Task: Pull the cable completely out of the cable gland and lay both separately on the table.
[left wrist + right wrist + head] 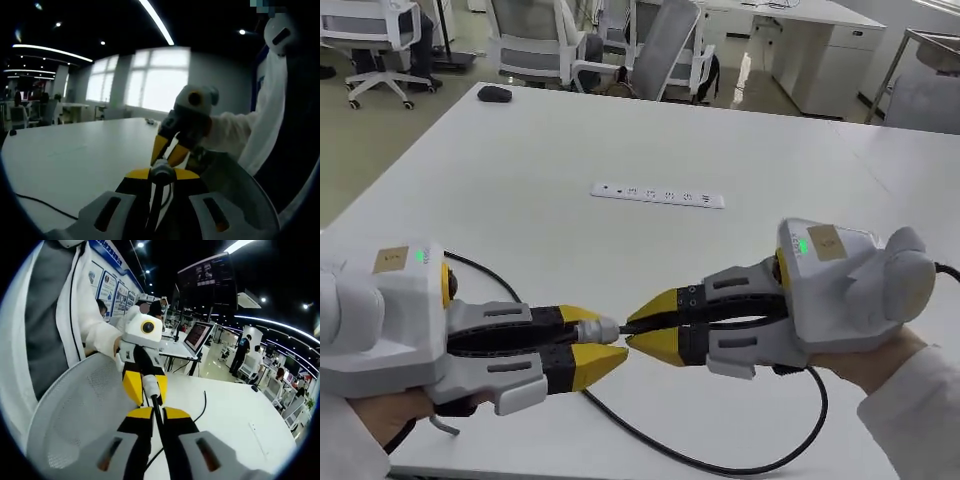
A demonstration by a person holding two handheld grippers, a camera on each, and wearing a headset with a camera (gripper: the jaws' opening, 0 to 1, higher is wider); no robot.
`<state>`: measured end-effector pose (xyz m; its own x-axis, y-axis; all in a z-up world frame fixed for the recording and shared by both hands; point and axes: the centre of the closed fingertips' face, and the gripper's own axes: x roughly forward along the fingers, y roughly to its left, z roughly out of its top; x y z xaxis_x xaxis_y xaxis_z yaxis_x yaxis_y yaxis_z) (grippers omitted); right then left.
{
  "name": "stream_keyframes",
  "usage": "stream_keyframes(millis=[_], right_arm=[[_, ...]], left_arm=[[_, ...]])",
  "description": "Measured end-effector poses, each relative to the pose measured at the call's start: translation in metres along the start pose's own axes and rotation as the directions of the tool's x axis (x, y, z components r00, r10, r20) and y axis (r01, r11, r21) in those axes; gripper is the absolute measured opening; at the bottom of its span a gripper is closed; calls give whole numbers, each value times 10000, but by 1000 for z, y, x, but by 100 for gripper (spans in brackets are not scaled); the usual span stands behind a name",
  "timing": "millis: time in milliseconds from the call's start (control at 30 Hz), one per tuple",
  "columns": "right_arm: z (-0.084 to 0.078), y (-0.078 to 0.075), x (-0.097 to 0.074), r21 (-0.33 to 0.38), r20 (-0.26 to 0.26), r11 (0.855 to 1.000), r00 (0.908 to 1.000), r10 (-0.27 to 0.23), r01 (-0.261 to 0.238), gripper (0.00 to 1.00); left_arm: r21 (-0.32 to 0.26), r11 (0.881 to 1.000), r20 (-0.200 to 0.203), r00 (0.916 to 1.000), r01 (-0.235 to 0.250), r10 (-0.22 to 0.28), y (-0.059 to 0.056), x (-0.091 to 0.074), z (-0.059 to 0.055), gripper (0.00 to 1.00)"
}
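Two grippers meet tip to tip over the table [740, 150]; left gripper [605, 343] is pinching the gland [597, 330] between its yellow tips, with the gland's nose poking out just ahead of them toward the right gripper [642, 331]; right gripper's jaws are pressed together on the cable [620, 424] right where it leaves the gland (the two sets of tips are nearly touching); cable not yet out of the gland; in the left gripper view the cable [154, 210] runs back from the gland [162, 170] between that gripper's own jaws; in the right gripper view the cable [159, 417] lies along the closed jaws, gland [150, 385] just ahead of them; a slack loop of cable lies on the table below and behind the right gripper; power strip [658, 195] well ahead of both grippers; mouse [494, 94] far ahead of the left one.
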<state>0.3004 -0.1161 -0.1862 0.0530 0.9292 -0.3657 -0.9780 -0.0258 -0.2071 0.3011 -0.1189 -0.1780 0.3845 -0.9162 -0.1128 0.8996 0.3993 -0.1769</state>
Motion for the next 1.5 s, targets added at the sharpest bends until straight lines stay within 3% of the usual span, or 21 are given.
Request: stream_keyframes(millis=[533,1000,1267,1500], right_arm=[[-14,-3,-6,426,-29,9989,9998,-202,203,4],[-48,-10,-26,977,-745,9917,9942,-770,841,4],[-52,-7,-23,1278,-709,9870,9935,-889,974,4],[-53,-6,-22,1268,-1025,9871,9911,-854,982,4]], left_arm=[[-175,9996,-47,9998,-203,202,5,-1,-2,17],[-223,9993,12,9996,-299,299,6,-4,0,17],[-175,9995,-102,9996,-262,260,5,-4,-2,17],[-119,9997,-176,9996,-229,227,5,-4,-4,17]])
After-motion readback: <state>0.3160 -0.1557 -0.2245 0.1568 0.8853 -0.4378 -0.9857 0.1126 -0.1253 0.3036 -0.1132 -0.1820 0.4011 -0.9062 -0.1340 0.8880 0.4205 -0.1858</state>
